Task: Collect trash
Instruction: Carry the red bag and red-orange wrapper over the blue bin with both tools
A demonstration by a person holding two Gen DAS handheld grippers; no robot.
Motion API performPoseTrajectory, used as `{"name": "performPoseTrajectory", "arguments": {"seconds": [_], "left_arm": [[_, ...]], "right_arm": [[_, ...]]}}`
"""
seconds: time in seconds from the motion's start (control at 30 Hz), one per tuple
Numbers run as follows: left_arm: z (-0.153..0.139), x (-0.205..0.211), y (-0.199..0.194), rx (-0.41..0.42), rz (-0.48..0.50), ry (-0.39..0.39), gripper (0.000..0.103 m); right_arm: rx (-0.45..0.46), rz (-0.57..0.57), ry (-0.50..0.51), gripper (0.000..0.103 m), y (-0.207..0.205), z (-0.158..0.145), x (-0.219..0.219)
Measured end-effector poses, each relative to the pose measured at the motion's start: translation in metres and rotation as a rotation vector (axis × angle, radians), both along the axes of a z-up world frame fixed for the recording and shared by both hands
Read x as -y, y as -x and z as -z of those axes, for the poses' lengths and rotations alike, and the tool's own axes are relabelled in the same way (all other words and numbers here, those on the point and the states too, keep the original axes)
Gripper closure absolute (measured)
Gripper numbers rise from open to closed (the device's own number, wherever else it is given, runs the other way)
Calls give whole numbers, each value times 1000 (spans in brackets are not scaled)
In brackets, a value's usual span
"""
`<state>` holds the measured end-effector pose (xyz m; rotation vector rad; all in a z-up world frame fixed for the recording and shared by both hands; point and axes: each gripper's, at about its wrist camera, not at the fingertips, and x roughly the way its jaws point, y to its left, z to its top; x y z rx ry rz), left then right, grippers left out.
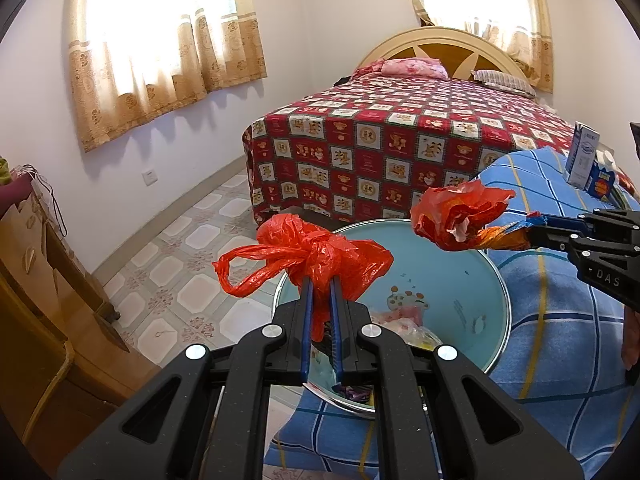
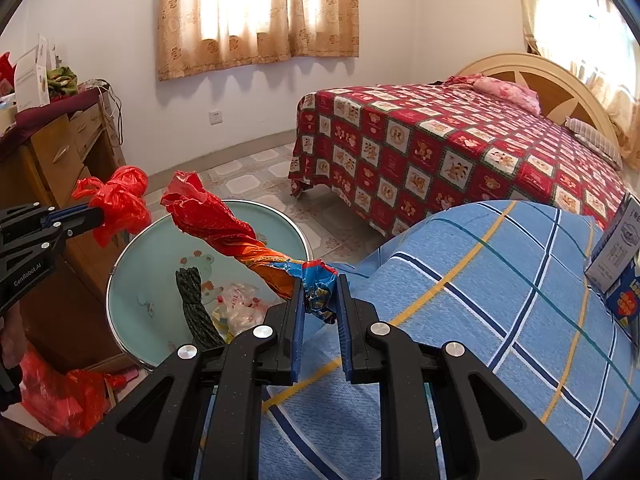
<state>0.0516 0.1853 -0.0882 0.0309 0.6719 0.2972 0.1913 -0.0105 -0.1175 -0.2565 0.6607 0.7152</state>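
My left gripper (image 1: 322, 280) pinching knotted red bag (image 1: 316, 256) over light-blue basin (image 1: 460, 280): featherlight, slippery film, grip at knot. My right gripper (image 2: 318, 300) clamping twisted wrapper (image 2: 240, 236) by its blue tail above basin rim; crinkly, tears easily.

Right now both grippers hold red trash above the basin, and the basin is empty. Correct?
Not quite: the basin isn't empty. The right wrist view shows a dark cord bundle and plastic wrappers inside. The rest holds: left gripper clamps a red bag, right gripper a twisted red wrapper.
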Motion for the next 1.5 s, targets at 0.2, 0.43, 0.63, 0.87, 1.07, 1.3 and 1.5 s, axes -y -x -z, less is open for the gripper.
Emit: {"name": "performPoseTrajectory", "arguments": {"seconds": [0.2, 0.43, 0.63, 0.87, 1.07, 1.3, 1.5], "left_arm": [[-1, -2, 0, -4, -14, -4, 95], [0, -9, -2, -8, -26, -1, 95], [0, -11, -2, -7, -28, 4, 95], [0, -10, -2, -5, -28, 4, 95], [-1, -7, -2, -2, -23, 7, 95], [-1, -6, -2, -1, -22, 7, 95], [-3, -2, -3, 5, -22, 6, 95]], "right_arm": [[6, -9, 7, 87, 1, -2, -4], [12, -17, 12, 87, 0, -6, -11], [8, -17, 13, 87, 1, -6, -12], [9, -18, 12, 87, 1, -6, -12], [8, -17, 13, 87, 1, -6, -11], [11, -17, 10, 87, 1, -6, -10], [12, -18, 13, 87, 2, -7, -10]]}}
